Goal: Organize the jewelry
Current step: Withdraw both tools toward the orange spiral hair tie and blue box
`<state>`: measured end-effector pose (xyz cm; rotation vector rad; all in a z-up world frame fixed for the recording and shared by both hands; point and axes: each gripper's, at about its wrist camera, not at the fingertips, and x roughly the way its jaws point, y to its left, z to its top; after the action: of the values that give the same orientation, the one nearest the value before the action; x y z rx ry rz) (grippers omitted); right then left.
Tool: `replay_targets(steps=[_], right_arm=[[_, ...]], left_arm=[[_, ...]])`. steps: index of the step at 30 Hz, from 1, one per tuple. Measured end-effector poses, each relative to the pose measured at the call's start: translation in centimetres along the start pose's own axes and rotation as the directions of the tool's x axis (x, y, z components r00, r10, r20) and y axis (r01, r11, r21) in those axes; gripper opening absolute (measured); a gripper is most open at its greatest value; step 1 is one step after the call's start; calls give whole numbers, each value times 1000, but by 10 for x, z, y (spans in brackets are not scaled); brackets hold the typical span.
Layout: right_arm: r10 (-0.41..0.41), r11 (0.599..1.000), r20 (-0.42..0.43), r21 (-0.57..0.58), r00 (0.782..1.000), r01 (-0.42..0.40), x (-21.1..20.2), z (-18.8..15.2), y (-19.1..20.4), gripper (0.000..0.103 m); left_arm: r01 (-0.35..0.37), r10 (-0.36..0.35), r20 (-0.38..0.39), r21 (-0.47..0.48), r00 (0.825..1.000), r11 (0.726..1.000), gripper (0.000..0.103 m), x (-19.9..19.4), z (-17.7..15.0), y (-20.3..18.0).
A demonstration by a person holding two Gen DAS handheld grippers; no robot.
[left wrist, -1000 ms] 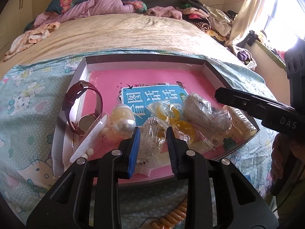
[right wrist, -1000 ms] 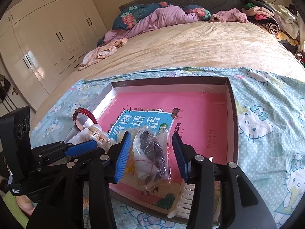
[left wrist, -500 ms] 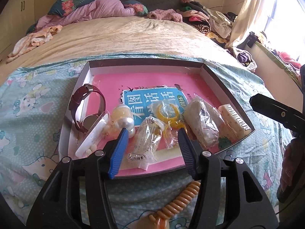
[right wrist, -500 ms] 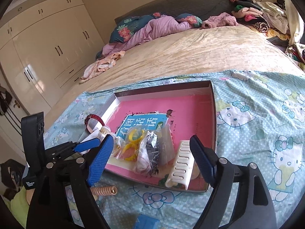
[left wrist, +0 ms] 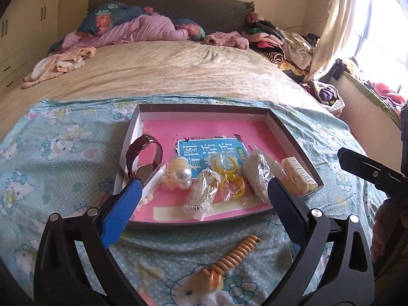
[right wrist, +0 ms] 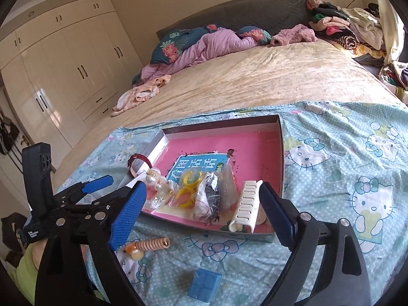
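Nearest, on the blue cartoon-print sheet (left wrist: 63, 137): 1 orange coiled hair tie (left wrist: 236, 255) with a bead end, lying loose just short of the tray; in the right wrist view, 1 small blue box (right wrist: 204, 284) nearer still.

Left tongs (left wrist: 201, 204): jaws wide apart, having just been opening, nothing between the pads, tilted down toward the tray's near edge. Right tongs (right wrist: 202, 214): likewise spread wide, just opened, gripping nothing, angled down at the tray's near right corner. A green sleeve (right wrist: 25, 267) shows behind the left tool.

Tray (left wrist: 204, 108): 1 shallow grey-walled box lid, pink floor with a blue printed panel, resting on the sheet. Contents, all along the near edge, left to right:
- 1 wristwatch (left wrist: 142, 158), dark red strap, leaning on the left wall
- 1 white hair clip (left wrist: 150, 190) with small beads
- 1 pearl cluster piece (left wrist: 179, 173)
- 1 clear bag with a silver chain (left wrist: 202, 191)
- 1 clear bag with yellow rings (left wrist: 228, 172)
- 1 clear bag of dark beads (right wrist: 213, 197)
- 1 cream claw clip (left wrist: 299, 174), near right corner

Far: beige bed (left wrist: 165, 71), pink quilt (left wrist: 132, 32), piled clothes (left wrist: 278, 40), white wardrobe (right wrist: 63, 71).
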<state>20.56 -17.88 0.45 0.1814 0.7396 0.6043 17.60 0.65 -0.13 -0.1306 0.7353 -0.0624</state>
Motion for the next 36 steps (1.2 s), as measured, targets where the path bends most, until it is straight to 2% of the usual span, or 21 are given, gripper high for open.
replay_targets(steps=[18,28,36], right_arm=[[11,999,15,-53,1000,-10,-35,-16,23,92],[7,998,-27,-65,1000,-8,-42,-37,29,92],[-27,997,-84,-73,996,21,-38,-59,26,92]], left_arm=[[-38,36,25,53,999,998,93,-36,-16,-8],[-61,62,-1,89,998,994,93,-42,-35,-13],[-62,68,-42,116,997,991,93,-39,-54,-15]])
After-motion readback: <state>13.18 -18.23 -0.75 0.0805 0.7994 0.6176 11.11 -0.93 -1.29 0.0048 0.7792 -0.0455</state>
